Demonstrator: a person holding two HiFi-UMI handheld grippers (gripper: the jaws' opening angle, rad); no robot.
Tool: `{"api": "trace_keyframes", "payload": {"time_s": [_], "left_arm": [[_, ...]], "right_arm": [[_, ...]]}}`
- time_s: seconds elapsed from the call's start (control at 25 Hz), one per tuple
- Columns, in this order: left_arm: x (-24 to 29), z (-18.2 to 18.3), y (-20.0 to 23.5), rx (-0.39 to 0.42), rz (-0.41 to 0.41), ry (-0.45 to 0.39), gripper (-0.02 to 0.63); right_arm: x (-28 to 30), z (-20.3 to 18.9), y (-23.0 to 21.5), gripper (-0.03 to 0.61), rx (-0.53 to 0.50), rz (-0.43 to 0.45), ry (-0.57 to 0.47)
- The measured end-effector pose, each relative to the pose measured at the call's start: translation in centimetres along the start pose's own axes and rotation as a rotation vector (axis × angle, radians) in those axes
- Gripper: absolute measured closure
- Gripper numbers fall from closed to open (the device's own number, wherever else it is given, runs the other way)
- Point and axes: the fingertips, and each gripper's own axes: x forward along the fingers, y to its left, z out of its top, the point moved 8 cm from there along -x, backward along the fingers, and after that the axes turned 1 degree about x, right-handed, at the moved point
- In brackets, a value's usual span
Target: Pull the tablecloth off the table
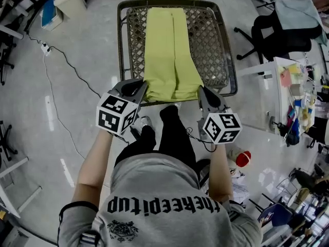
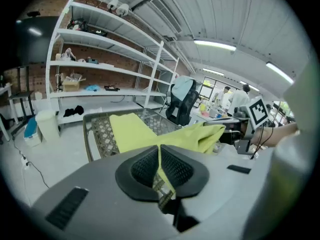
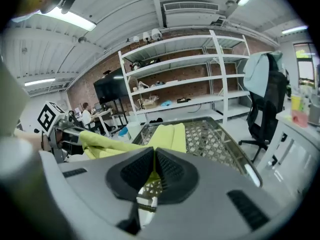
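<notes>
Grey shirt [image 1: 164, 189] of person nearest, bare forearms reaching forward. Left gripper [image 1: 144, 89]: jaws pinched on near left corner of yellow-green tablecloth [image 1: 172, 55], fabric caught between pads. Right gripper [image 1: 202, 91]: jaws likewise clamped on near right corner. Cloth bunched into narrow strip down middle of lattice-top table [image 1: 213, 35], near edge at table's front rim. Lattice exposed either side of strip. Beyond table: white shelving [image 2: 100, 64] against brick wall. Black office chair [image 1: 277, 32] off to right.
</notes>
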Motion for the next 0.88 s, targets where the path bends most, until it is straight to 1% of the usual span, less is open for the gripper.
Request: {"api": "trace_keyframes", "payload": {"time_s": [0.16,0.48,0.68,0.88], "left_arm": [[0.8,3.7,1.7,0.012,0.046,-0.058,0.588],[4.0,9.5,5.8,-0.036,0.132,-0.126,0.588],[6.5,12.5,8.8,-0.062,0.179,-0.134,0.588],[9.5,14.7,11.2,-0.065,0.225,-0.107,0.588]], "right_arm": [[1.9,3.7,-0.9,0.554,-0.045,0.023,-0.055],[7.6,10.2,-3.8,0.554,-0.097,0.078,-0.096],[11.6,13.5,-5.4,0.554,-0.115,0.116,-0.092],[15.6,15.8,-7.5,0.554,-0.115,0.153,-0.07]]}}
